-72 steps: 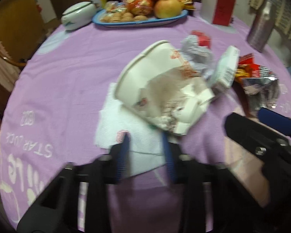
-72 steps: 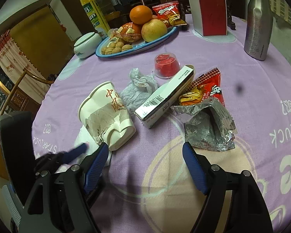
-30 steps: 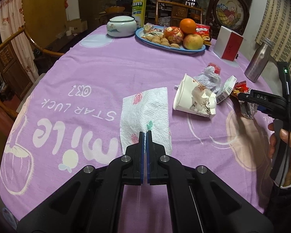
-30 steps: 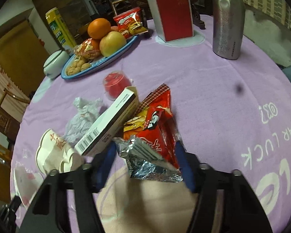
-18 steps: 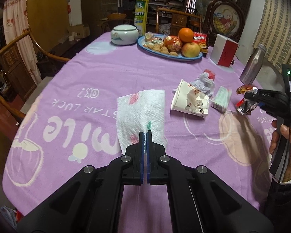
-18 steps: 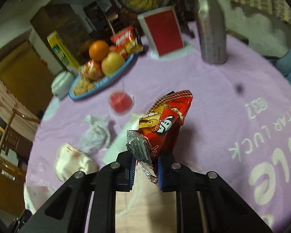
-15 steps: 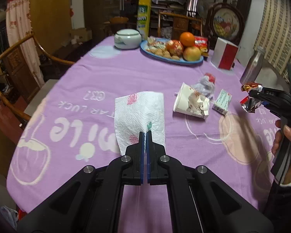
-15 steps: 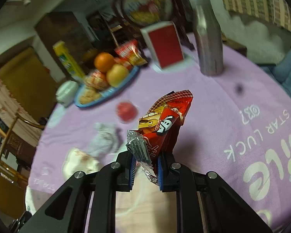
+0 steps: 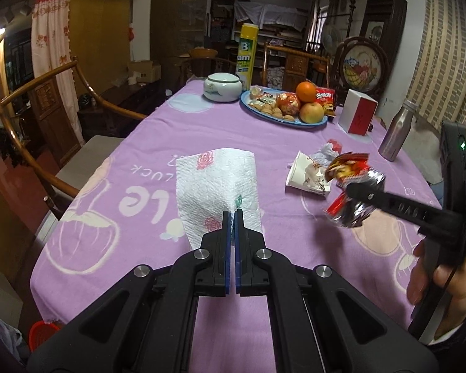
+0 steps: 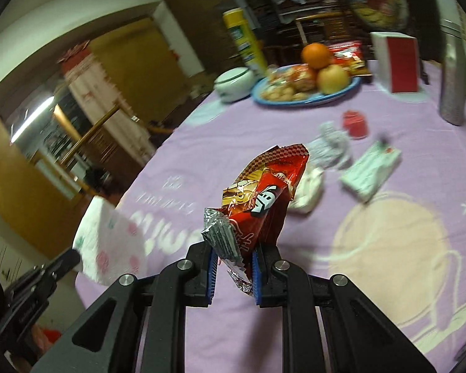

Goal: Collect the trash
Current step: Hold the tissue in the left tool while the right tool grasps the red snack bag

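left gripper (image 9: 232, 217) clenched on white floral paper napkin (image 9: 217, 183) | right gripper (image 10: 233, 264) clenched on red foil snack wrapper (image 10: 261, 199) | both lifted above purple table (image 9: 158, 136); red bin (image 9: 42, 334) below its near-left corner, left gripper nearer

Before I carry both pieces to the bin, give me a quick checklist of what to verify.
1. Left gripper shut on the paper towel: ok.
2. Right gripper shut on the snack wrapper: ok.
3. Towel clear of the table: ok, it hangs lifted.
4. Wrapper clear of the table: ok.
5. Trash left behind: not ok; paper cup, crumpled plastic, small box.
6. Bin location: cannot tell.
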Demonstrator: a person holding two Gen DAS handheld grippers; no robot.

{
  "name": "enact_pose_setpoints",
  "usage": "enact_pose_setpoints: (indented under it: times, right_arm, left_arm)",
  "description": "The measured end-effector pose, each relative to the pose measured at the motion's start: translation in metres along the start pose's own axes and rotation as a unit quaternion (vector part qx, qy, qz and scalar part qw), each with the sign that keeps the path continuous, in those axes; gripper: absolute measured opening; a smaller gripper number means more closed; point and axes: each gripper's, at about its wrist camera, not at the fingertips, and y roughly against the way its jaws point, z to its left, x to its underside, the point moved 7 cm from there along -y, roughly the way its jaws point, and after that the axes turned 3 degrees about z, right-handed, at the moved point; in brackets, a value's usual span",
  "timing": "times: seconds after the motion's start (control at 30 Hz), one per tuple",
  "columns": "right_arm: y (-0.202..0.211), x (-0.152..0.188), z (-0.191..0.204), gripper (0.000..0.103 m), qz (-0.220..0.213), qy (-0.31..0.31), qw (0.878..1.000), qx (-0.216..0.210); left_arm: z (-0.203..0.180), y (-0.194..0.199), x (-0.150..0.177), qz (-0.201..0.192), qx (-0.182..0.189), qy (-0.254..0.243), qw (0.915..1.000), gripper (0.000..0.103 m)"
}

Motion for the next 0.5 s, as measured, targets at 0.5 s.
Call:
enact_pose_setpoints:
  times: [0.5]
  right_arm:
    - [-0.007,0.042,0.074,0.018,0.042,0.045,0.996,-0.058]
  left_arm:
    - [0.039,0.048,0.019,-0.032,-0.015,0.031,0.9989,0.003]
